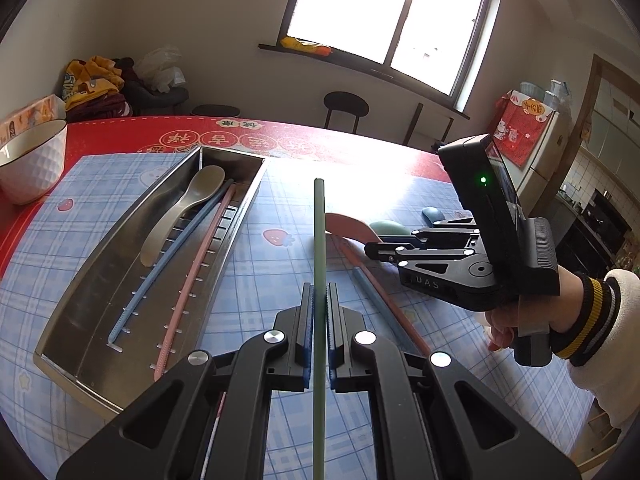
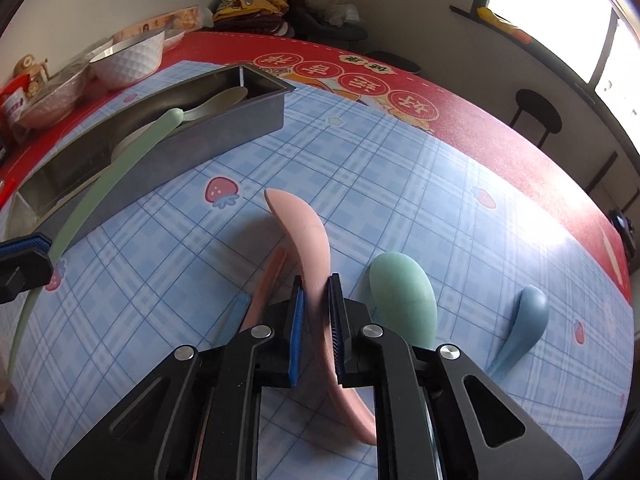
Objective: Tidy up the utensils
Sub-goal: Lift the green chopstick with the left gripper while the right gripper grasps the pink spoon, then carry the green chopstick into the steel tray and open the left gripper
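My left gripper (image 1: 319,294) is shut on a green chopstick (image 1: 319,236) that points away over the blue checked mat. To its left a steel tray (image 1: 96,280) holds a beige spoon (image 1: 180,208), a blue chopstick (image 1: 172,260) and a pink chopstick (image 1: 196,272). My right gripper (image 2: 316,286) is shut on the handle of a pink spoon (image 2: 306,228), just above the mat. Beside it on the mat lie a green spoon (image 2: 404,296), a blue spoon (image 2: 520,320), a pink chopstick (image 2: 268,280) and a blue chopstick (image 2: 236,312).
A white bowl (image 1: 28,160) stands on the red cloth left of the tray, with more bowls and packets (image 2: 48,96) behind it. A person's hand and striped cuff (image 1: 588,312) hold the right gripper. A black stool (image 1: 346,108) stands beyond the table.
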Available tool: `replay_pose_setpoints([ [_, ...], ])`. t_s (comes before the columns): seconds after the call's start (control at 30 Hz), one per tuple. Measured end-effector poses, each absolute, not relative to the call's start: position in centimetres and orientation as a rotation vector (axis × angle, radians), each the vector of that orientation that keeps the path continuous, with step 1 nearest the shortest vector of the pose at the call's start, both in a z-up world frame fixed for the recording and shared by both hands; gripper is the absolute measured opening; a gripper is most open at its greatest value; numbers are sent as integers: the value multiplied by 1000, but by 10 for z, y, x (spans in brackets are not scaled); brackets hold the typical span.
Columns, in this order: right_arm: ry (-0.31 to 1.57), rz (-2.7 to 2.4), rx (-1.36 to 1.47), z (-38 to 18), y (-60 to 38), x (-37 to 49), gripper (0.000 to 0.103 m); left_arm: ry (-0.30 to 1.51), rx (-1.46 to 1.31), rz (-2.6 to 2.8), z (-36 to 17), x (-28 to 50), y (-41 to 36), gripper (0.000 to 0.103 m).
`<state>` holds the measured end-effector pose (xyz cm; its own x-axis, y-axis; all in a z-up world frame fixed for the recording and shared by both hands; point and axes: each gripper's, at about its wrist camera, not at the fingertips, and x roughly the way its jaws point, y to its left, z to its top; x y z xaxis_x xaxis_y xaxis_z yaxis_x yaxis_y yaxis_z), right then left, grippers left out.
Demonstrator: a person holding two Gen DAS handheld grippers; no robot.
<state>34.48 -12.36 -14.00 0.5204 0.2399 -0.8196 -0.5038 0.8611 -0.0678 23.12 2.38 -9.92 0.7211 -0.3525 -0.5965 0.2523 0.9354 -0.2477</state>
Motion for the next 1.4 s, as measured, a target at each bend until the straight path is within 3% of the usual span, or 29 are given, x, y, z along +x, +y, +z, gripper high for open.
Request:
replay_pose_setpoints([
  [0.47, 895, 422, 192, -133, -189, 282, 7, 691, -143, -345, -100, 232, 21, 6],
  [0.9, 788, 384, 295, -132, -215, 238, 7, 755, -219, -412, -100, 235, 25, 6],
  [1.4, 775, 419, 355, -136, -223, 238, 7, 734, -73, -339, -32, 274, 76, 6],
])
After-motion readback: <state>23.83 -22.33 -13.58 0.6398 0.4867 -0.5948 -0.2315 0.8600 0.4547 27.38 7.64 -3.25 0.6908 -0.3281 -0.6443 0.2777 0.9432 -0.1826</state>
